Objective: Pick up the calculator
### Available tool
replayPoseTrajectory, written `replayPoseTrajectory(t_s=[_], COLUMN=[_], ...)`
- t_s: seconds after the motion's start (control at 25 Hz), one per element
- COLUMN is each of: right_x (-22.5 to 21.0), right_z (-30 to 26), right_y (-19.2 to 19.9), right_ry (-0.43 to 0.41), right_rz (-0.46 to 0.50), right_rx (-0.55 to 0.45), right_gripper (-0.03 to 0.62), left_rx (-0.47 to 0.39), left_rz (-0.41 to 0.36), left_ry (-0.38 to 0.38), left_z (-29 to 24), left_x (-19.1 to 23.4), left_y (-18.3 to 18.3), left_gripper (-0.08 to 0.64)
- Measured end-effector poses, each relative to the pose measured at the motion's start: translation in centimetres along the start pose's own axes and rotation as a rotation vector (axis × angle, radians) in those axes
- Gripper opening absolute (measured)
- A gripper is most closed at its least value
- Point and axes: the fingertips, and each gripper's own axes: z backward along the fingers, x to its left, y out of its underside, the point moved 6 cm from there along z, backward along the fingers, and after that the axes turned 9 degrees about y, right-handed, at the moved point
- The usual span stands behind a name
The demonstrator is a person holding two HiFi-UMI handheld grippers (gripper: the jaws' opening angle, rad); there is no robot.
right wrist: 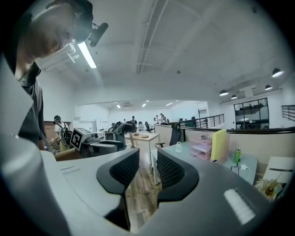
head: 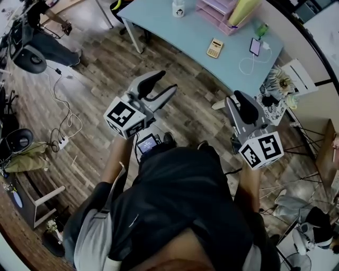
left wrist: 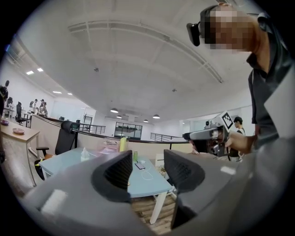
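Calculator [head: 214, 48] lies on the blue table [head: 175, 32] at 1 o'clock, well out of reach. Left gripper [head: 160, 87] and right gripper [head: 244, 107] both gape empty, held level, probably readied for the approach.

Your calculator [head: 214, 47] is pale yellow against a light blue tabletop [head: 175, 39]. You also have a pink tray stack [head: 214, 9], a yellow-green folder [head: 242, 9] and a phone [head: 255, 46] with a purple screen. The floor [head: 100, 69] is brown wood planking. Your left gripper [head: 161, 87] and right gripper [head: 239, 105] are grey, with black jaws and black-and-white square markers.
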Motion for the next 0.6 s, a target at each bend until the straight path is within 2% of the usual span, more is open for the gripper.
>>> replayPoseTrajectory(t_s=[0.28, 0.6], right_x=[-0.5, -3.6], right_z=[-0.7, -2.7], right_y=[0.7, 0.9], right_ry=[0.009, -0.032], right_rz=[-0.019, -0.057], right_rx=[0.02, -0.003], right_gripper=[0.107, 0.107], left_rx=[0.014, 0.048], left_rz=[0.021, 0.008], left_ry=[0.028, -0.018], left_z=[-0.9, -2.2], left_x=[0.4, 0.7], left_y=[0.7, 0.4], left_gripper=[0.232, 0.232])
